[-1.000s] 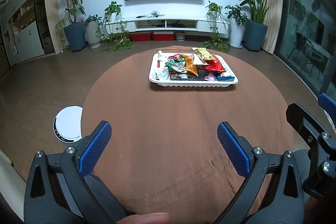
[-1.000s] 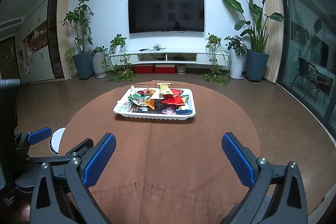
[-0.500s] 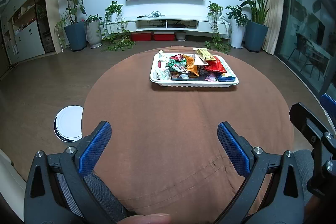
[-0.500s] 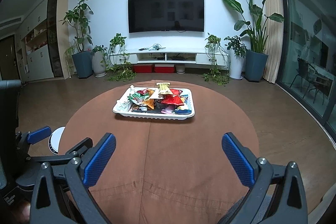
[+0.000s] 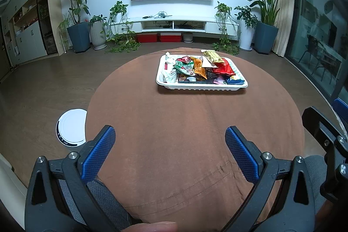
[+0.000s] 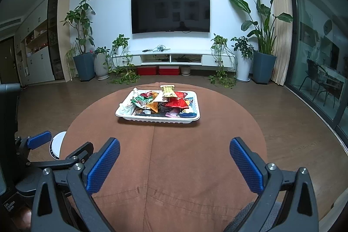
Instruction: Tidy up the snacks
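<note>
Since all the snacks [image 5: 196,67] sit in a jumbled heap inside the white tray [image 5: 202,86], they are already gathered in one spot, on the far part of the round brown table [image 5: 174,127]. No snack lies loose on the cloth. That could mean the packs have just been tidied into the tray, or that they are waiting to be sorted out of it, and one look cannot tell which

On top of the heap is a red bag [image 6: 176,102], with an orange bag [image 5: 199,67] to its left and a yellow bar [image 6: 168,91] poking over the far rim. A white bag [image 5: 168,73] leans at the left end of the tray. A blue pack [image 5: 236,81] lies low in the near right corner

Both tongs are at the near edge of the table, well apart from the tray. The left gripper [image 5: 170,150] has its blue pads spread wide and holds nothing. The right gripper [image 6: 175,163] is also spread wide and holds nothing, and it sits just to the right of the left one

If a pack must be picked, my guess is the top ones are best to go for, since pulling a low one could tip the heap. Crinkly bags slip, so pinch a flat edge, not the puffy middle, and squeeze softly. Come in from above so the tongs do not bump the tray rim and push it along the cloth
</note>
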Demonstrator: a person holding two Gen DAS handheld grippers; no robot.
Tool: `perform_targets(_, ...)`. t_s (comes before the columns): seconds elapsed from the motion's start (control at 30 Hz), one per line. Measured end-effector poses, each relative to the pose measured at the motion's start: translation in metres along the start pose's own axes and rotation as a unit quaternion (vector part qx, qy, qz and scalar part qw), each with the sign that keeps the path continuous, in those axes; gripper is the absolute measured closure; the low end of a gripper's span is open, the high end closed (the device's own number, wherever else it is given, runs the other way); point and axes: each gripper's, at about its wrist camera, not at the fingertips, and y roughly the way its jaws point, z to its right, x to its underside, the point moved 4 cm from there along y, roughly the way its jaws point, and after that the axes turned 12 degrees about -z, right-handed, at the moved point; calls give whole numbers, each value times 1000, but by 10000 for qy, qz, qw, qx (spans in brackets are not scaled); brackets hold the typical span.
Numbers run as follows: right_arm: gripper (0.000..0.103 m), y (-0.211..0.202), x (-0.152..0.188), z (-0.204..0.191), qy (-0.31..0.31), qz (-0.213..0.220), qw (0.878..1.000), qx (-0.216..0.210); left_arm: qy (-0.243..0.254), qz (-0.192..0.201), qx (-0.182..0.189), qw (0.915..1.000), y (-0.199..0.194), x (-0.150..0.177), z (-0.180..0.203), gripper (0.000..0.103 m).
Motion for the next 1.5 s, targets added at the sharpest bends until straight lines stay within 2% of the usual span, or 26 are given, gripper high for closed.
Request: perform_targets(1.5, 0, -4, -2, 5, 4, -41, 10000, 11, 4, 6, -7, 10000, 1, 0, 0, 1)
